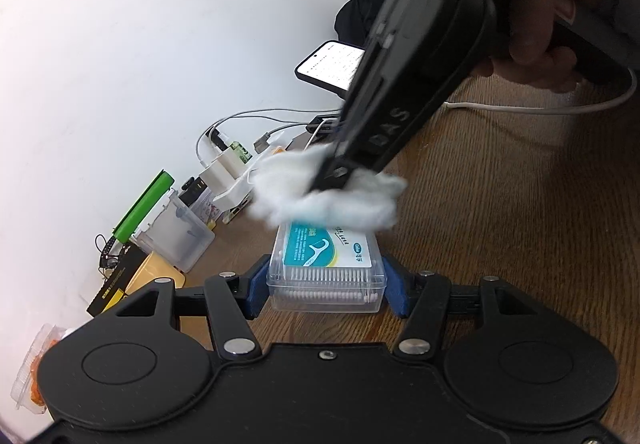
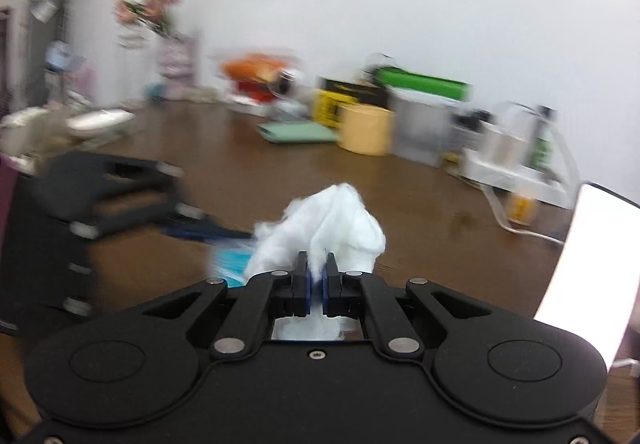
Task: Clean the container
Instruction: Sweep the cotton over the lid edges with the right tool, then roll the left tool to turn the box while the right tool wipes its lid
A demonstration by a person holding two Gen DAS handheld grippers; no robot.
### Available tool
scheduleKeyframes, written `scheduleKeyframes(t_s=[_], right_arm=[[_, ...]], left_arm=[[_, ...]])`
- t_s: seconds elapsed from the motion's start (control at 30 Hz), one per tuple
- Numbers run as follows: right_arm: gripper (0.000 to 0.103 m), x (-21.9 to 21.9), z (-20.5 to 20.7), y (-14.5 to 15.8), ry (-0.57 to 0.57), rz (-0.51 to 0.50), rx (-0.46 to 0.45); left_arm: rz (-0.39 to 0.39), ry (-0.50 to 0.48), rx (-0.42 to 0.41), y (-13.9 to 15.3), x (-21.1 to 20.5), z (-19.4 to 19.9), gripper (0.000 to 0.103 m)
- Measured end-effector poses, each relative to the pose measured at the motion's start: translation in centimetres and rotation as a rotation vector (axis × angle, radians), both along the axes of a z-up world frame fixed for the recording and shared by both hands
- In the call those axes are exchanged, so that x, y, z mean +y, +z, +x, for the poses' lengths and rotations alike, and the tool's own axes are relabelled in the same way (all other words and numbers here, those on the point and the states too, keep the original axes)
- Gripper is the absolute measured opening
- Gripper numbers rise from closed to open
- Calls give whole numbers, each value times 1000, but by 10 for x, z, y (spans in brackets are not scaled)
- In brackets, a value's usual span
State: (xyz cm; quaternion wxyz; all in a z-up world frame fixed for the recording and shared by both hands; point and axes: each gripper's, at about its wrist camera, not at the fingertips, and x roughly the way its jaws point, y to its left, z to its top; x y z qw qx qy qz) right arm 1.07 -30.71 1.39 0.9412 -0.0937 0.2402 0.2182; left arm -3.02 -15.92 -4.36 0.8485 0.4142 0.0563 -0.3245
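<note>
A clear plastic container [image 1: 327, 276] of floss picks with a teal label lies on the wooden table. My left gripper [image 1: 327, 286] is shut on it, blue pads on both short sides. My right gripper [image 2: 317, 276] is shut on a white cotton wad [image 2: 332, 228]. In the left wrist view the right gripper [image 1: 334, 180] comes down from the upper right and presses the cotton wad [image 1: 324, 200] on the far end of the container's lid. In the blurred right wrist view a teal corner of the container [image 2: 230, 262] shows beside the left gripper [image 2: 192, 228].
A lit phone [image 1: 330, 66] leans at the back. Chargers and cables [image 1: 236, 164], a clear box [image 1: 180, 232], a green bar [image 1: 144, 210], a yellow cup [image 2: 366, 128] and a black-yellow box [image 1: 116, 284] line the white wall. A green pad [image 2: 298, 132] lies on the table.
</note>
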Motion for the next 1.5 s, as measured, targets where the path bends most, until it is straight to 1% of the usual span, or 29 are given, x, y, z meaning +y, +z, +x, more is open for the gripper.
scheduleKeyframes(t_s=[0.07, 0.13, 0.2, 0.27, 0.33, 0.4, 0.5, 0.6, 0.67, 0.77, 0.83, 0.9, 1.0, 1.07, 1.13, 1.2, 1.27, 1.37, 1.43, 1.5], right_arm=[[5, -3, -3, -3, 6, -20, 27], [5, -1, -12, -5, 44, -25, 52], [5, 5, -21, -2, 124, 32, 71], [5, 14, -25, 1, 196, 80, 63], [5, 20, -22, 4, 191, 92, 34], [5, 17, -13, 6, 142, 98, 11], [5, 10, -2, 5, 58, 27, -4], [5, 0, 0, -1, 33, -27, 32], [5, -2, -4, -5, 50, -32, 63], [5, 4, -18, -3, 160, 27, 103], [5, 13, -22, 2, 209, 64, 93], [5, 19, -20, 6, 215, 76, 61], [5, 15, -7, 8, 136, 66, 23], [5, 11, 1, 6, 72, 11, 8], [5, 4, 7, 2, 30, -35, 21], [5, 1, 4, -3, 19, -67, 43], [5, 3, -4, -8, 35, -72, 71], [4, 11, -19, -5, 131, -18, 111], [4, 19, -24, 0, 187, 7, 101], [5, 24, -22, 6, 215, 37, 75]], left_arm=[[0, 0, -1, -1, 0, -2, 56], [0, 0, 0, 0, 0, 0, 57], [0, 0, 2, 0, 1, 0, 56], [-1, 0, 2, 0, 1, -1, 57], [-1, 4, 6, 0, 1, 0, 57], [0, 4, 2, 0, 1, -1, 57], [0, 4, -1, 0, 1, -2, 57], [0, 3, -1, 0, 0, -2, 57], [0, 3, -1, 0, 0, -3, 57], [0, 3, -1, 0, 0, -2, 57], [0, 3, 0, 1, 0, 1, 57], [0, 5, 0, 1, 0, 3, 57], [0, 6, 1, 0, 0, 3, 57], [0, 6, 1, 0, 0, 4, 57], [0, 5, -1, 0, 0, 4, 57], [0, 4, -4, 0, 0, 3, 57], [0, 4, -5, 0, 0, 4, 57], [1, 5, -6, -3, 0, -5, 57], [1, 3, -6, -3, 0, -5, 56], [1, 2, -6, -2, 0, -2, 57]])
